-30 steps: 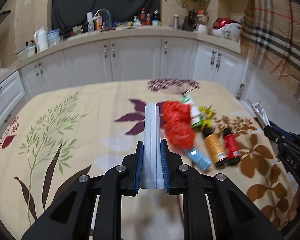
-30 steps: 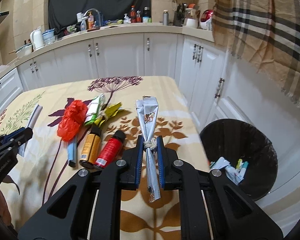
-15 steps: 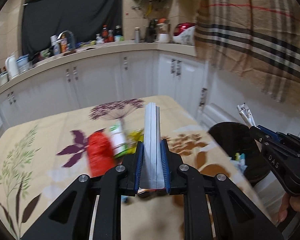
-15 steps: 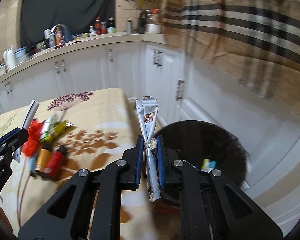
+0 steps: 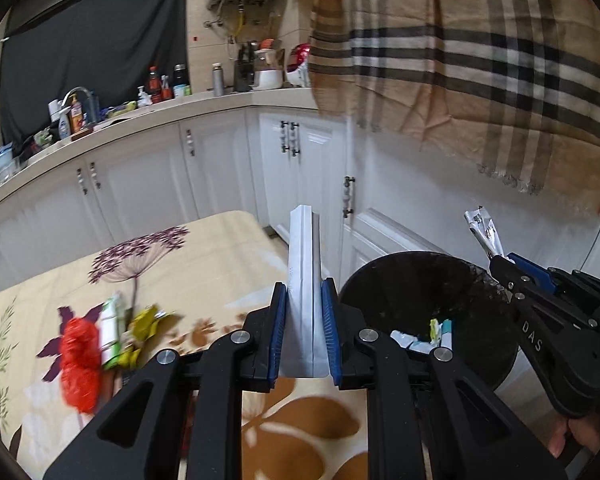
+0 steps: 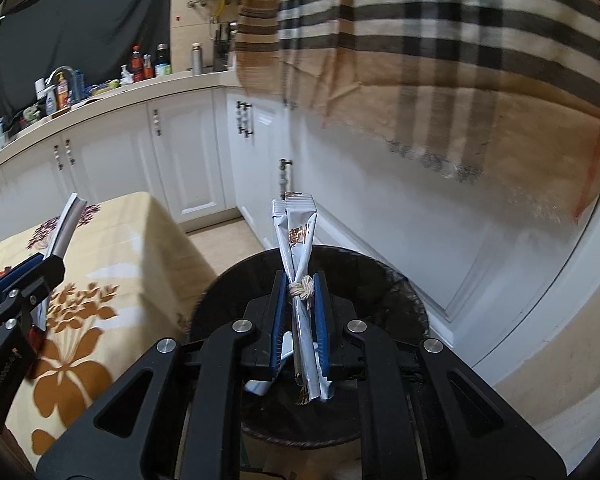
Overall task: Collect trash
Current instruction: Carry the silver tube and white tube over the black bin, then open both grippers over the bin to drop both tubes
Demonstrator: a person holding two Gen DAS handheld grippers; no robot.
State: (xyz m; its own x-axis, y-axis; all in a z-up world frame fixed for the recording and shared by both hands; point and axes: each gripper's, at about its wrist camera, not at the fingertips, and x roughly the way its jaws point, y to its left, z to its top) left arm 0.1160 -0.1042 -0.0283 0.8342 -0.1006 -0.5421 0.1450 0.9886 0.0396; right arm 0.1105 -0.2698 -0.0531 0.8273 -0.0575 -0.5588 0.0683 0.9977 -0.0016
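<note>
At frame centre, my right hand-held gripper (image 6: 298,308) clamps a tied wrapper (image 6: 296,236) above the bin (image 6: 400,292). My left hand-held gripper (image 5: 303,322) grips a white packet (image 5: 303,264).

The white letters "DAS" are read on the black body of the right gripper (image 5: 500,264), at about four o'clock in the left wrist view. Small pale lettering is printed along the body of the left gripper (image 6: 50,260), at about eight o'clock in the right wrist view, but it cannot be made out. Brown print on the knotted silver wrapper (image 6: 296,236) is too small to be read
</note>
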